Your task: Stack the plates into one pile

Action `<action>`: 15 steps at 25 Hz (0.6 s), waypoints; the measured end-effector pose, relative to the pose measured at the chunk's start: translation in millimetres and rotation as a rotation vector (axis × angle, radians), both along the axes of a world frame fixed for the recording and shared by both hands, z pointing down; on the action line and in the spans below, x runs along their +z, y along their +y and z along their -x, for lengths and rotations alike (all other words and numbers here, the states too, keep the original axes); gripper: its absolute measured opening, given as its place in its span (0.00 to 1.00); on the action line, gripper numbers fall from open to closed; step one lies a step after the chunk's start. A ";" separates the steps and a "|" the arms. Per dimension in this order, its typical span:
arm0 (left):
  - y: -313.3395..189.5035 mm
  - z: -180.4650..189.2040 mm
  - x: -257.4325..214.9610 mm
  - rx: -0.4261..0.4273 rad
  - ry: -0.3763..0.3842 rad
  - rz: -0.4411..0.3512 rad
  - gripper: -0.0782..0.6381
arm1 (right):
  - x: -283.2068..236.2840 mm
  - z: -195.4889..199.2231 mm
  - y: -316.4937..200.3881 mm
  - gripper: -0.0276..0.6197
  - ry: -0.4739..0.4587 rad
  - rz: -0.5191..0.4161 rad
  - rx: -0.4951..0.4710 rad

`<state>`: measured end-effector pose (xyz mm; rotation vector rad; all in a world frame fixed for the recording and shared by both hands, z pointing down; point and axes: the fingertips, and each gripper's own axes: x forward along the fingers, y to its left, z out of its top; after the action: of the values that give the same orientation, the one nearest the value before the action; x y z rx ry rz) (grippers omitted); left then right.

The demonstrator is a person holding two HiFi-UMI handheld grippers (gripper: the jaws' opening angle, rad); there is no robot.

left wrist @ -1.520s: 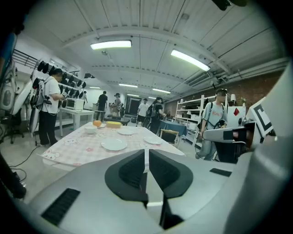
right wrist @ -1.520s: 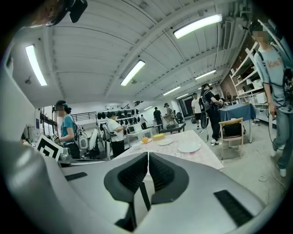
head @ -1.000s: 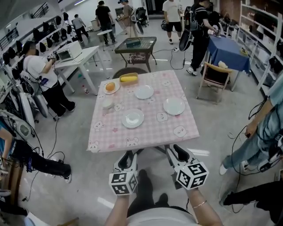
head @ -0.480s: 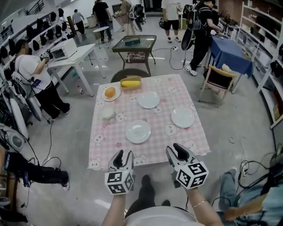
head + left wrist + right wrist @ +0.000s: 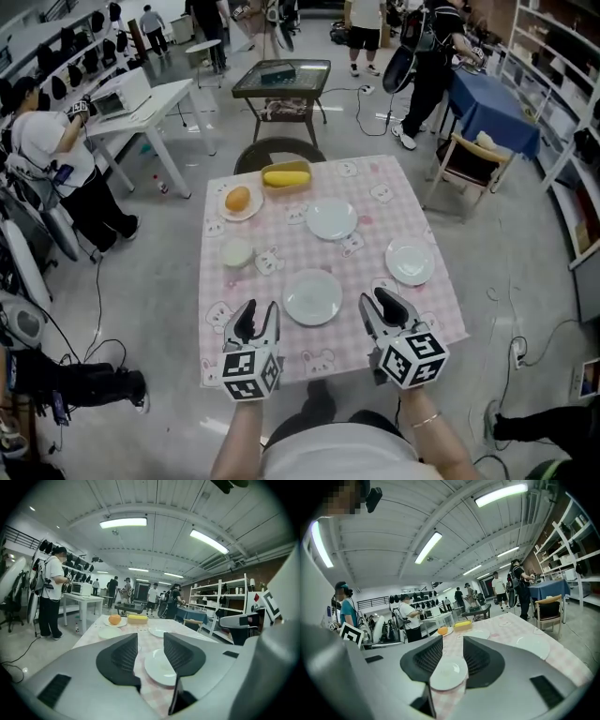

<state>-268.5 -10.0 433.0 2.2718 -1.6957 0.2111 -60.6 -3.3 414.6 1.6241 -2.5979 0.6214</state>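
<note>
presently the nearest white plate lies on the bench between the grippers, with other plates well apart. the left gripper has just been opening and is empty; the right gripper stands apart, empty. likely risk: jaws skid off the low rim and shove the plate.

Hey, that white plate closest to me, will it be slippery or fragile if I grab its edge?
The plate looks rigid and glossy, probably ceramic, so likely slippery in a grip and breakable if dropped. It lies flat on the tablecloth, so pushed it should slide, not tip.
</note>
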 end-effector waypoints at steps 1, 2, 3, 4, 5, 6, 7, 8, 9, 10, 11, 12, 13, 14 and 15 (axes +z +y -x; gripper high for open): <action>-5.7 3.3 -1.3 0.002 0.001 -0.001 0.37 | -1.2 2.7 -5.2 0.24 0.002 -0.002 0.004; -10.2 6.2 -2.4 0.005 0.002 -0.001 0.37 | -2.0 5.2 -9.2 0.24 0.005 -0.002 0.007; -13.7 9.1 -3.1 0.007 0.002 -0.001 0.37 | -2.3 7.5 -12.2 0.24 0.009 -0.001 0.010; -16.7 12.1 -3.6 0.009 0.002 0.001 0.37 | -2.4 9.7 -14.6 0.24 0.012 0.002 0.012; -19.8 15.1 -3.7 0.011 0.002 0.003 0.37 | -2.2 11.9 -16.8 0.24 0.015 0.005 0.015; -23.1 17.8 -3.2 0.012 0.003 0.007 0.37 | -1.6 13.6 -19.2 0.24 0.018 0.008 0.018; -26.6 19.7 -1.8 0.013 0.005 0.010 0.37 | -0.3 14.6 -21.5 0.24 0.020 0.011 0.021; -29.6 20.6 0.6 0.014 0.007 0.015 0.37 | 1.9 14.9 -23.6 0.23 0.021 0.016 0.024; -32.2 20.7 3.8 0.014 0.009 0.020 0.37 | 4.8 14.5 -25.5 0.23 0.021 0.020 0.026; -34.8 20.2 7.1 0.014 0.011 0.025 0.37 | 7.9 13.7 -27.8 0.23 0.022 0.024 0.029; -37.5 19.1 10.2 0.015 0.012 0.029 0.37 | 10.8 12.5 -30.7 0.23 0.022 0.027 0.031; -40.2 17.6 12.9 0.016 0.013 0.032 0.37 | 13.6 11.3 -33.7 0.23 0.022 0.029 0.032; -42.4 16.2 15.4 0.019 0.012 0.036 0.37 | 16.2 10.5 -36.4 0.23 0.021 0.033 0.033; -43.9 15.4 17.6 0.020 0.010 0.040 0.37 | 18.6 10.3 -38.5 0.23 0.021 0.037 0.033; -45.0 15.2 19.4 0.020 0.008 0.046 0.37 | 20.3 10.6 -40.0 0.23 0.022 0.041 0.031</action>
<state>-283.7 -55.1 452.3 2.2546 -1.6476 0.2429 -71.2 -43.3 434.9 1.6525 -2.5322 0.6506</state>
